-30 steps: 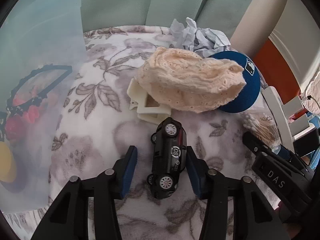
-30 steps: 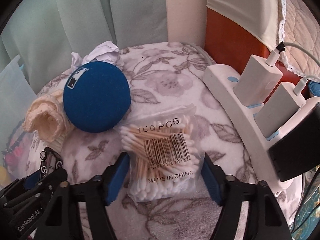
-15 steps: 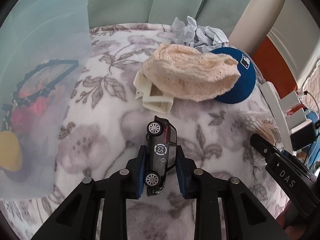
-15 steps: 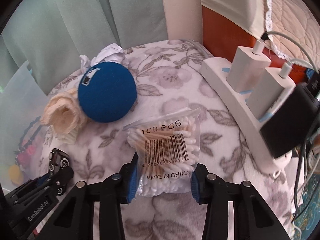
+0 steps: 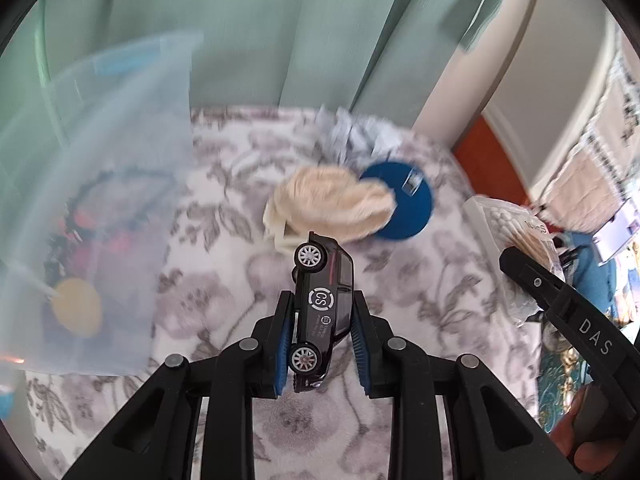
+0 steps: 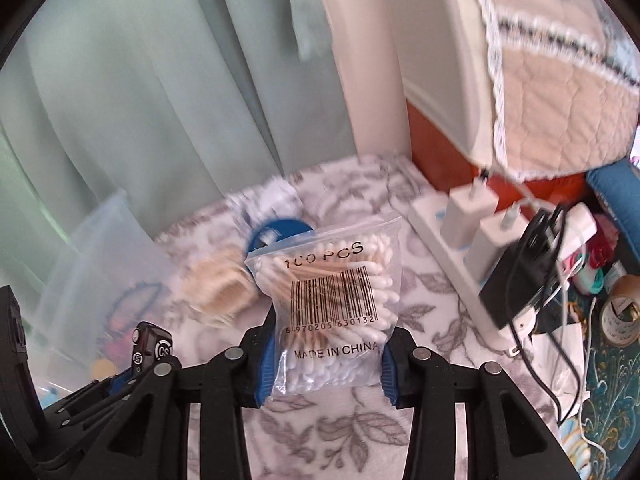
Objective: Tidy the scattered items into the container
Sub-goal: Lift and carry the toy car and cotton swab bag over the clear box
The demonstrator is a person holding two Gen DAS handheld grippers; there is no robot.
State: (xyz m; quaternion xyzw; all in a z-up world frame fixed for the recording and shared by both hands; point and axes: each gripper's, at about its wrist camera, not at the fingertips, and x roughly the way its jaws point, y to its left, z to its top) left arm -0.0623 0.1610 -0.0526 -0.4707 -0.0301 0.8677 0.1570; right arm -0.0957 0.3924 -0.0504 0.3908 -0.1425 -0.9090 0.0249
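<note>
I judge the tidy-up partly done: the clear container [image 5: 100,208] at the left of the flowered blanket [image 5: 224,288] already holds a few colourful bits, a yellow disc among them, though its frosted wall blurs the rest. In the left wrist view my left gripper [image 5: 322,340] is clamped on the black toy car [image 5: 323,308], its blue pads pressing roof and underside, the car's nose sticking out ahead, clear of the blanket. In the right wrist view my right gripper [image 6: 326,360] is pinched on the lower part of the bag of cotton swabs [image 6: 330,300], with the top of the bag standing up past the pads. So 2 items are lifted and neither is in the container yet; it sits to the left of both. Left on the blanket I count the cream knitted cloth [image 5: 340,204] draped over a small white plastic piece [image 5: 280,232], the blue cap [image 5: 408,208] touching it, and the crumpled paper [image 5: 356,132] behind.
</note>
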